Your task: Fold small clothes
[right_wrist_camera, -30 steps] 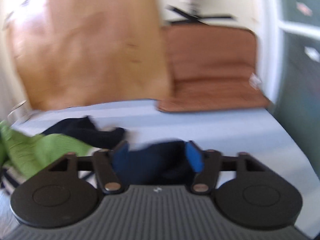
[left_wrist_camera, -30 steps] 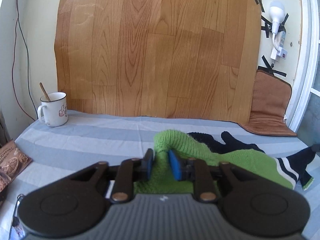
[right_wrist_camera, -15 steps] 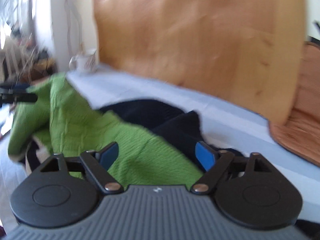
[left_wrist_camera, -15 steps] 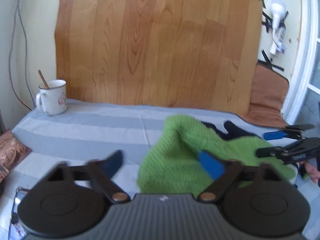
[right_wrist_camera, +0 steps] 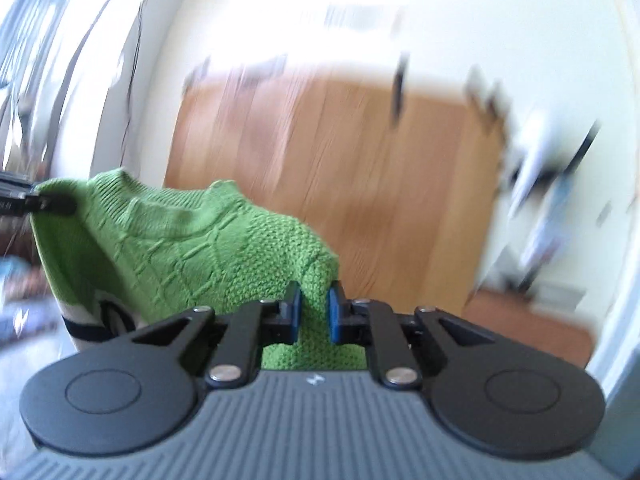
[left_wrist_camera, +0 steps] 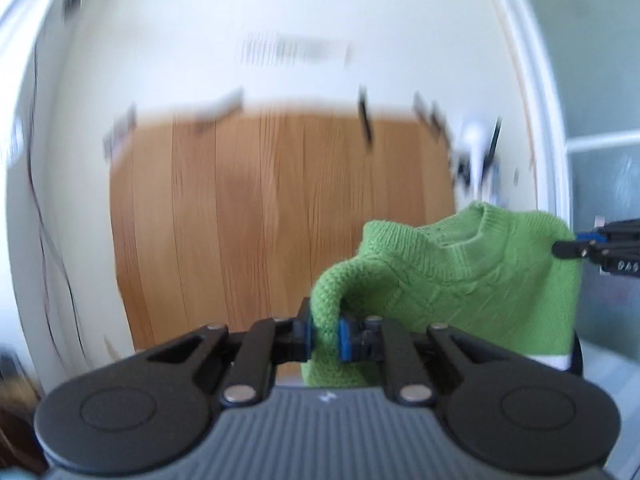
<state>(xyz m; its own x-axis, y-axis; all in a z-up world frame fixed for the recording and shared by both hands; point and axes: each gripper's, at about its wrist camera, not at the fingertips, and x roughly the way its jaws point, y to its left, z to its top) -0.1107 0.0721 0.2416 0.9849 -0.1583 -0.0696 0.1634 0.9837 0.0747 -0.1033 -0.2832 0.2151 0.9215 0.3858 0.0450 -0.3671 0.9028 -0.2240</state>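
Note:
A green knit sweater with a ribbed neck hangs in the air, stretched between my two grippers. In the left wrist view my left gripper has its jaws closing on one shoulder, blue pads pressing the knit. My right gripper grips the other shoulder at the right edge. In the right wrist view the right gripper is closing on the sweater, knit pinched between its pads. The left gripper holds the far corner at the left edge. A white and navy hem hangs below.
A wood-grain panel taped to the white wall fills the background. A white lamp hangs to its right, beside a white door frame. A brown mat leans low on the right. Both views are motion-blurred.
Both grippers went from open around the sweater to shut on it and rose, lifting it off the striped bed. The mug, the bed and the dark garment have dropped out of view.

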